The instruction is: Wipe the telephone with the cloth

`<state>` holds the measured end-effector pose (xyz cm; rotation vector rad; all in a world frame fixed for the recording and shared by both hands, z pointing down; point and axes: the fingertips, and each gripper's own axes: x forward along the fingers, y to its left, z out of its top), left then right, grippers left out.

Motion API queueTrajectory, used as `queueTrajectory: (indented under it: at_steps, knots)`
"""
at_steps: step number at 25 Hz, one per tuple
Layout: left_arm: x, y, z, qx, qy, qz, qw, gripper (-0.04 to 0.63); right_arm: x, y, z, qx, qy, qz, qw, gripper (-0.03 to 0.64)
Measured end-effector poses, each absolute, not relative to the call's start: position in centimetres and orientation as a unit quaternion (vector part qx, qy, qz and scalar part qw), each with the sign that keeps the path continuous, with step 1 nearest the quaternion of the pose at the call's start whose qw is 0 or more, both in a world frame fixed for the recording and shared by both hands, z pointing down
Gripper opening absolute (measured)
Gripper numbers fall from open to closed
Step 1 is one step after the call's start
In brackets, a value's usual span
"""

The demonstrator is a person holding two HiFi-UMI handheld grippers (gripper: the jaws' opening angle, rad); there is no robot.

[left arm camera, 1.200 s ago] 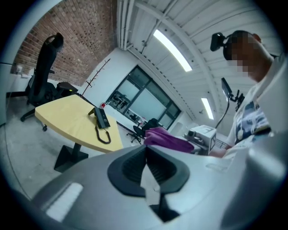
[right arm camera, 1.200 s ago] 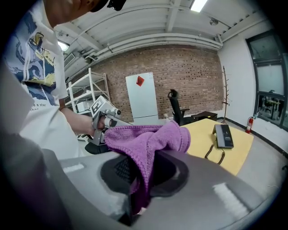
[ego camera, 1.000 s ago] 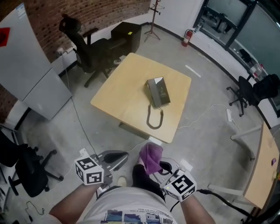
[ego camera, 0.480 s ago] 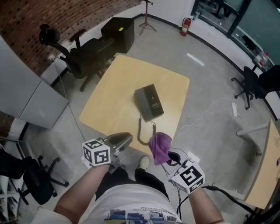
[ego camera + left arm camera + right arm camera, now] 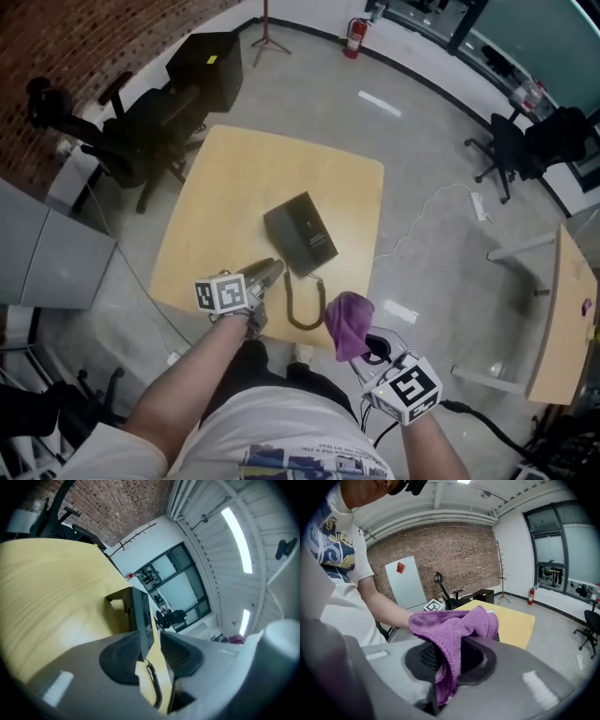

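Note:
The dark telephone (image 5: pixel 300 234) lies on the yellow table (image 5: pixel 225 187), its coiled cord (image 5: pixel 302 307) looping toward the near edge. My left gripper (image 5: pixel 267 271) hovers over the table's near part, just short of the telephone. In the left gripper view the left gripper (image 5: pixel 151 639) has just been opening; its jaws stand apart with nothing pressed between them, and the telephone (image 5: pixel 139 613) and cord (image 5: pixel 153 679) show beyond. My right gripper (image 5: pixel 367 347) is off the table's near corner, shut on the purple cloth (image 5: pixel 349 323). That cloth (image 5: pixel 454 627) drapes over the right gripper (image 5: pixel 450 656).
Black office chairs (image 5: pixel 131 141) and a black cabinet (image 5: pixel 206 61) stand beyond the table's far left. A white cable (image 5: pixel 422 220) runs over the floor at right. Another desk (image 5: pixel 562 319) is at far right, a grey panel (image 5: pixel 47 262) at left.
My left gripper has gone forward from beside my body to over the table's near edge, close to the telephone. The right gripper with the cloth has come nearer the table's corner.

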<state>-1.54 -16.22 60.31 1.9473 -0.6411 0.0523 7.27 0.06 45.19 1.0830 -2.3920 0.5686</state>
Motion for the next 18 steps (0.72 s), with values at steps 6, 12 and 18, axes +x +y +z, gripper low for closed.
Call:
queueTrajectory:
  at_steps: [6, 12, 18]
  knots:
    - [0.6, -19.4, 63.2, 0.804, -0.251, 0.027, 0.538, 0.126, 6.6, -0.8, 44.7, 0.427, -0.845, 0.216, 0.239, 0.043]
    - [2.4, -20.5, 64.3, 0.790, -0.243, 0.021, 0.563, 0.133, 7.4, 0.2, 44.5, 0.457, -0.818, 0.236, 0.258, 0.044]
    - [2.7, -20.3, 64.3, 0.784, -0.245, 0.020, 0.570, 0.087, 7.9, 0.7, 44.7, 0.479, -0.803, 0.238, 0.260, 0.044]
